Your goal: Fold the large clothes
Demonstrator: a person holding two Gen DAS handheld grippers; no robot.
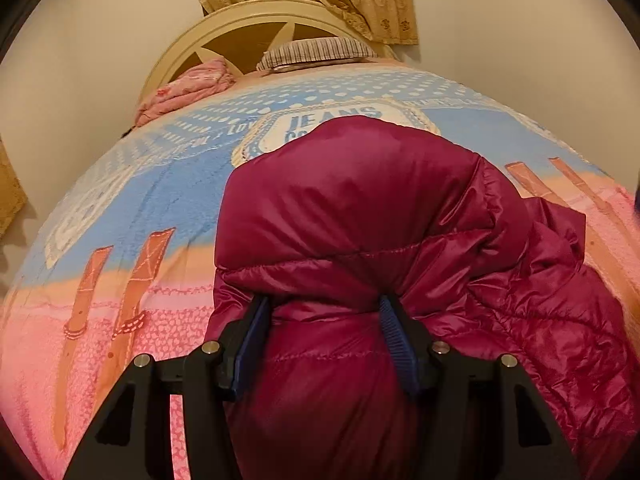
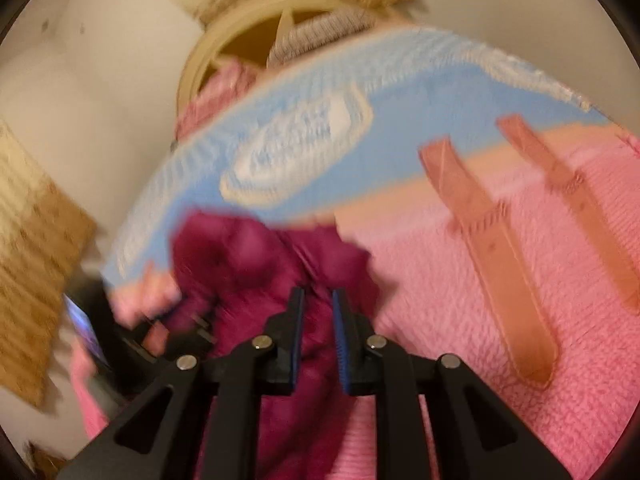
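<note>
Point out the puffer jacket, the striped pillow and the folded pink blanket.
puffer jacket (image 1: 360, 200): left wrist view, smooth upper panel of the folded bulk.
striped pillow (image 1: 316, 53): left wrist view, middle of its front face, by the headboard.
folded pink blanket (image 1: 188, 88): left wrist view, top of the pile.

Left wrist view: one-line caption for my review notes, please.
Left gripper clamps a bunched maroon puffer jacket on a pink-and-blue bedspread, headboard beyond.

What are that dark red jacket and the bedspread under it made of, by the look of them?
Jacket: likely thin nylon or polyester shell, glossy, with padded filling; it shines and puffs between stitched seams. Bedspread: looks like soft fleece or terry, matte; its printed surface is nubbly, without sheen.
</note>
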